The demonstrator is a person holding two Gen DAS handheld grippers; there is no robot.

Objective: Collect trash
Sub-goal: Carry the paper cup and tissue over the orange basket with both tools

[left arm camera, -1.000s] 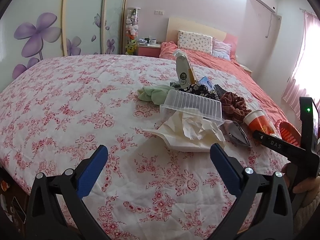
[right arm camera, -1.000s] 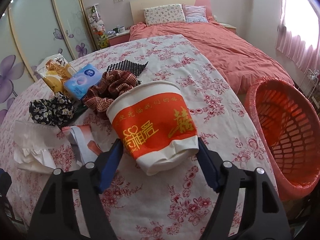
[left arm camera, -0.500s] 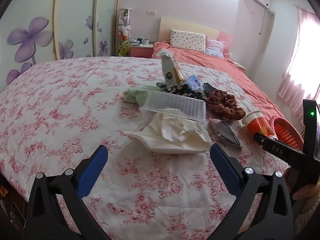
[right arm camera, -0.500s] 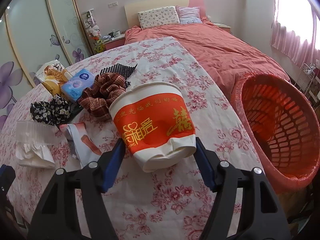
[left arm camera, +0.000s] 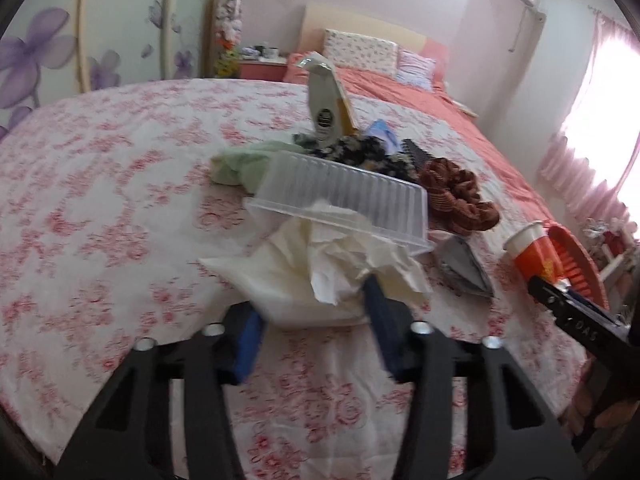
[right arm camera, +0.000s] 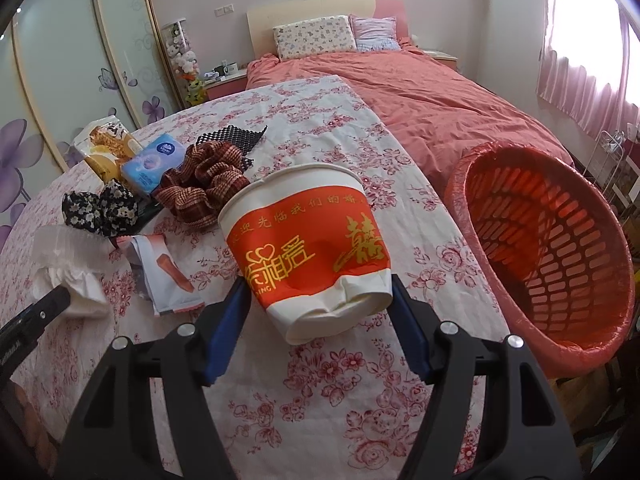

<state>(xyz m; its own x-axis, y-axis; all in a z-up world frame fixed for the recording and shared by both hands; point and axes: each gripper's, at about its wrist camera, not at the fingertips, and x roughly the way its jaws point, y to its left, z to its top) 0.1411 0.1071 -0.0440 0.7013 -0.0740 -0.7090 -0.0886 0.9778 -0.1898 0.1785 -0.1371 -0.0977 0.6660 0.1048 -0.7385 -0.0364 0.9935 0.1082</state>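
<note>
Left hand-held gripper (left arm camera: pixel 316 320) has just been closing, jaws now around the crumpled tissue (left arm camera: pixel 328 268) at lower centre on the table (left arm camera: pixel 100 200); firm pinch unclear. Right hand-held gripper (right arm camera: pixel 320 320) grasps the paper cup (right arm camera: pixel 308 252), basket (right arm camera: pixel 552 256) at right, so dropping looks next.

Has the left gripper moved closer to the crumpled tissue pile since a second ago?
Yes. The left gripper has advanced toward the crumpled tissue by the clear plastic box; its fingers have just been closing, with the tissue's near edge now between them.
</note>
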